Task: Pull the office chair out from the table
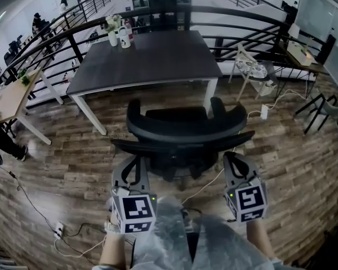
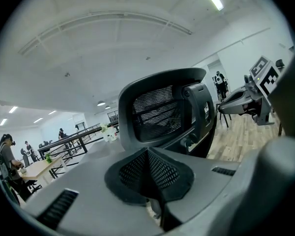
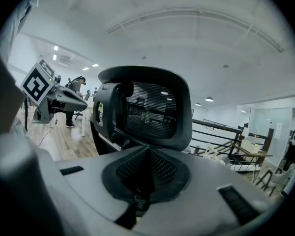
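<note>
Here the office chair [image 1: 183, 129] stands on the wooden floor [image 1: 50, 162], just in front of the near edge of the dark table [image 1: 152, 61]. Its back is turned to the person and its two armrests point toward the table. Whether the seat reaches under the table top, I cannot tell.

The left gripper [image 1: 128, 170] is behind the left side of the chair back, and the right gripper [image 1: 232, 161] is behind the right side, both very near to the lower frame of the back. In the head view I cannot tell if the tips touch the frame. In the left gripper view the jaws of the left gripper [image 2: 148, 154] are pressed together, and I see nothing between them. In the right gripper view the right gripper [image 3: 146, 154] is clenched in the same way, also with nothing between. Both views look past the jaws at the mesh headrest [image 2: 160, 112] of the chair, a little apart from the tips.

On the far left corner of the table there is a white vase with flowers [image 1: 112, 32] and beside it a white bottle [image 1: 124, 38]. A black railing [image 1: 158, 13] runs behind the table. A white cable [image 1: 79, 229] lies on the floor at the left of the person's knees [image 1: 174, 229].
</note>
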### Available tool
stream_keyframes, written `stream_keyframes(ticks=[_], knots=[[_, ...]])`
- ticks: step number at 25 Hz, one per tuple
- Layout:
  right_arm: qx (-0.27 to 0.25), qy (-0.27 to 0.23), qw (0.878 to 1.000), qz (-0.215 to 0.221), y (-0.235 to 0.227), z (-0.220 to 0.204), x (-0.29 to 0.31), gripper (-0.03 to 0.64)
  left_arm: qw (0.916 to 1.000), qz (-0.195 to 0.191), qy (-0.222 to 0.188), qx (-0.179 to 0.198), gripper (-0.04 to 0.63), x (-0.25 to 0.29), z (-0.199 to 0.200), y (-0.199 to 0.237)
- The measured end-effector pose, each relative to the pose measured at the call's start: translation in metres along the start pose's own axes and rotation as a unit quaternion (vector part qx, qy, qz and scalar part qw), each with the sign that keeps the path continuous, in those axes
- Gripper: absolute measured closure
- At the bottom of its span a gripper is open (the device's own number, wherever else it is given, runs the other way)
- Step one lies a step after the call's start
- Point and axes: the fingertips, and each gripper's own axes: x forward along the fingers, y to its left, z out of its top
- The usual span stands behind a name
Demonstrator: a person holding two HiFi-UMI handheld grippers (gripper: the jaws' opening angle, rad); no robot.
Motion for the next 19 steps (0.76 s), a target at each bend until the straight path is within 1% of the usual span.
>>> stream_keyframes(ticks=[6,10,19], knots=[[0.015,0.001,1.0,0.007,-0.0004,0.0001,0.0024,0.62,1.0,0.004,-0.002,0.005,0.583,0.0013,0.0041,0.0003],[0.015,0.001,1.0,0.011,-0.0004,-0.001,0.0026,0.62,1.0,0.004,0.0,0.006,0.583,0.001,0.004,-0.0011],[0.021,0.006,1.0,0.007,-0.0037,-0.0089,-0.0012,0.62,0.9999,0.003,-0.002,0.013,0.583,0.0059,0.0059,-0.0081]])
